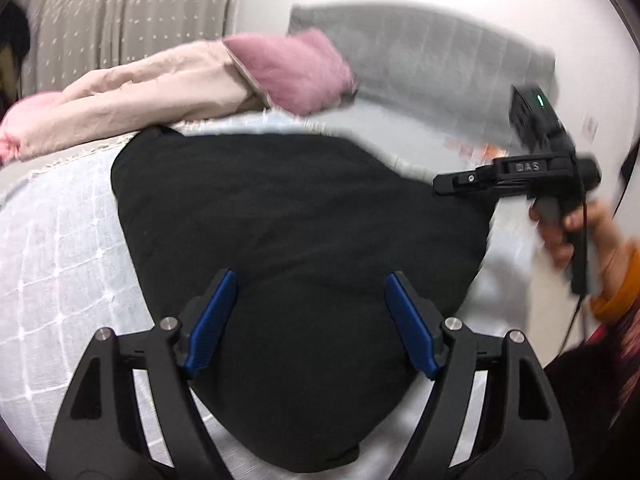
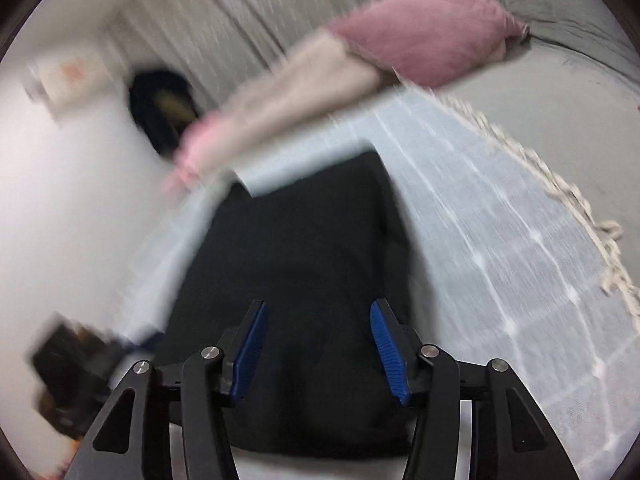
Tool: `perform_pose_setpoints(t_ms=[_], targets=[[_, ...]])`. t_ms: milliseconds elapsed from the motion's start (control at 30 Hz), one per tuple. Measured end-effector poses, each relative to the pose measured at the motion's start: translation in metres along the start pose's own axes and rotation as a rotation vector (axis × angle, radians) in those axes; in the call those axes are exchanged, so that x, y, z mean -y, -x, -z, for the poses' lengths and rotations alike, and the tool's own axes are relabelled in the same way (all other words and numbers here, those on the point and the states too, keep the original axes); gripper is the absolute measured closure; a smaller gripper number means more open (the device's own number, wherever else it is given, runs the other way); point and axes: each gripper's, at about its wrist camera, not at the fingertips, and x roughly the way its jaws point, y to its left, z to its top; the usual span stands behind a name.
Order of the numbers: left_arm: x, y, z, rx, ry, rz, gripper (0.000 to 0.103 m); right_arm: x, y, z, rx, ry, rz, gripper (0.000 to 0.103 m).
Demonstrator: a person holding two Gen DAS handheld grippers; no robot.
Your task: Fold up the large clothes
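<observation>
A black garment (image 1: 296,240) lies folded into a compact block on the white checked bed cover (image 1: 52,264). It also shows in the right wrist view (image 2: 304,280), blurred. My left gripper (image 1: 312,284) is open and empty, hovering above the garment's near part. My right gripper (image 2: 318,312) is open and empty above the garment. In the left wrist view the right gripper (image 1: 444,184) is seen from the side at the garment's right edge, held by a hand (image 1: 576,232).
A beige and pink blanket (image 1: 132,96) and a pink fluffy pillow (image 1: 292,68) lie at the back of the bed. A grey cushion (image 1: 432,68) leans on the wall. A fringed edge (image 2: 560,184) bounds the bed cover. A dark object (image 2: 160,108) is at far left.
</observation>
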Motion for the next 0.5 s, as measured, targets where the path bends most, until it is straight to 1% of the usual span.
perform_pose_setpoints(t_ms=[33, 67, 100, 167, 200, 233, 267, 300, 333, 367, 433, 467, 500], targets=[[0.0, -0.002, 0.004, -0.009, 0.003, -0.001, 0.026, 0.002, -0.011, 0.005, -0.049, 0.027, 0.054, 0.05], [0.002, -0.002, 0.009, -0.006, 0.003, -0.013, 0.026, 0.004, -0.021, 0.011, -0.087, 0.044, 0.061, 0.05], [0.005, -0.001, 0.012, 0.0, -0.008, -0.033, 0.026, 0.009, -0.026, 0.014, -0.1, 0.042, 0.046, 0.05], [0.01, 0.0, 0.01, 0.003, -0.015, -0.058, 0.025, 0.019, -0.028, 0.014, -0.089, 0.0, 0.0, 0.049], [0.01, 0.003, 0.009, 0.003, -0.007, -0.068, 0.025, 0.025, -0.026, 0.014, -0.087, -0.036, -0.03, 0.047], [0.011, 0.007, 0.007, 0.004, 0.004, -0.081, 0.023, 0.028, -0.026, 0.014, -0.085, -0.055, -0.043, 0.046], [0.011, 0.011, 0.005, 0.004, 0.016, -0.094, 0.016, 0.03, -0.025, 0.014, -0.083, -0.075, -0.059, 0.045], [0.011, 0.014, 0.004, 0.0, 0.028, -0.106, 0.013, 0.032, -0.023, 0.012, -0.08, -0.097, -0.072, 0.043], [0.01, 0.017, 0.003, -0.009, 0.046, -0.112, 0.011, 0.032, -0.017, 0.011, -0.077, -0.11, -0.08, 0.041], [0.007, 0.019, 0.001, -0.014, 0.067, -0.107, 0.01, 0.033, -0.013, 0.009, -0.072, -0.118, -0.089, 0.04], [-0.003, 0.023, -0.004, -0.028, 0.12, -0.1, 0.01, 0.033, -0.006, 0.007, -0.059, -0.119, -0.116, 0.034], [-0.009, 0.024, -0.006, -0.036, 0.15, -0.097, 0.01, 0.034, -0.006, 0.004, -0.058, -0.118, -0.126, 0.033], [-0.019, 0.023, -0.011, -0.047, 0.201, -0.085, 0.01, 0.035, -0.007, 0.001, -0.058, -0.116, -0.128, 0.032]])
